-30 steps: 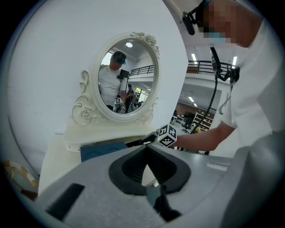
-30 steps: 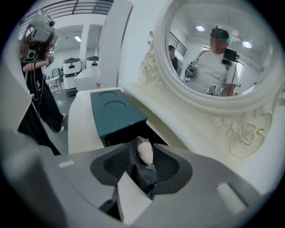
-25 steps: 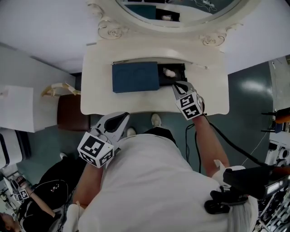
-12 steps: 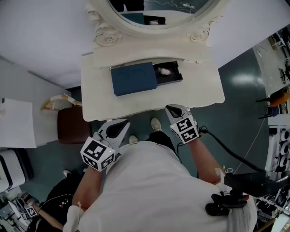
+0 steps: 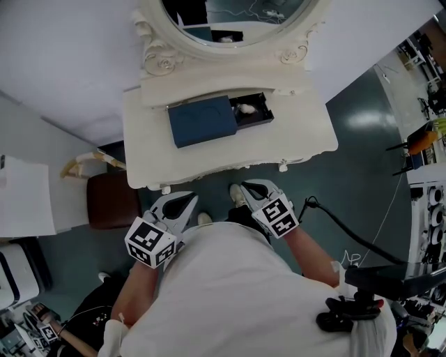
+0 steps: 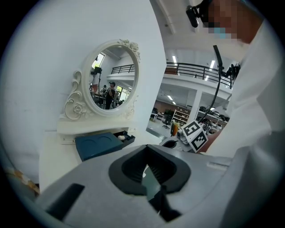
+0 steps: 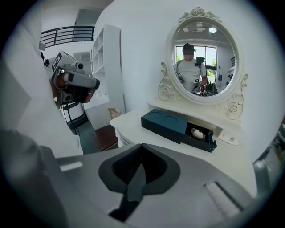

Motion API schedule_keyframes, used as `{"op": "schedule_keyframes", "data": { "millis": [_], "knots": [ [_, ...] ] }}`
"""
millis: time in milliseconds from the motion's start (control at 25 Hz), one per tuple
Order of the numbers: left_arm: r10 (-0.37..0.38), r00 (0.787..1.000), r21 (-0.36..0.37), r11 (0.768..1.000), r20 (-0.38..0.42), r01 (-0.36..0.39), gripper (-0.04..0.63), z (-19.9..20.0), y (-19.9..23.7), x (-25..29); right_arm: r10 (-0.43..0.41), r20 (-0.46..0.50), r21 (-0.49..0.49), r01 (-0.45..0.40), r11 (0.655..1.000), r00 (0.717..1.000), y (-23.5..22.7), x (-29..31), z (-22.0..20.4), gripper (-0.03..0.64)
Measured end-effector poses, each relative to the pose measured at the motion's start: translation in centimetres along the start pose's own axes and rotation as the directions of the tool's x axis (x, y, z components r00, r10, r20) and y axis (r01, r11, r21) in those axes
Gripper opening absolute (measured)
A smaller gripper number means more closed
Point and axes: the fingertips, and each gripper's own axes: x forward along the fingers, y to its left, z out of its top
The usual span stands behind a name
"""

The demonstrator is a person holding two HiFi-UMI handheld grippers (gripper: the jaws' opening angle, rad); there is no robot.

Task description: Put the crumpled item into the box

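A dark blue box (image 5: 202, 120) lies on the white dressing table (image 5: 293, 146), its black drawer part slid out to the right. A small white crumpled item (image 5: 245, 108) rests inside that open part, also seen as the crumpled item (image 7: 197, 132) in the right gripper view. My right gripper (image 5: 245, 187) hangs off the table's front edge near my body, shut and holding nothing. My left gripper (image 5: 187, 200) is lower left, also off the table, its jaws together and empty. The box (image 6: 100, 144) shows far ahead of the left gripper (image 6: 149, 171).
An oval ornate mirror (image 5: 230, 17) stands behind the box. A brown stool (image 5: 111, 199) sits left of the table beside a white cabinet (image 5: 24, 185). A black cable (image 5: 355, 230) trails from my right arm over the dark green floor.
My right gripper has pulled back from the box's open end, across the table and off its front edge toward my body. The crumpled item stays in the box. The left gripper has barely moved.
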Motion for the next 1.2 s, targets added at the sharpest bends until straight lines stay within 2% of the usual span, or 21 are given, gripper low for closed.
{"op": "schedule_keyframes", "data": {
  "millis": [520,1200],
  "knots": [
    [-0.003,1.000,0.005,1.000,0.003,0.003,0.002,-1.9,-2.1,-2.1,0.027,0.053,-0.034,-0.025,0.999,0.998,4.3,-1.9,1.0,0.000],
    [0.000,1.000,0.000,1.000,0.008,0.000,0.002,-2.8,-2.8,-3.3,0.039,0.077,-0.071,-0.034,0.997,0.996,6.6,-2.5,1.8,0.000]
  ]
}}
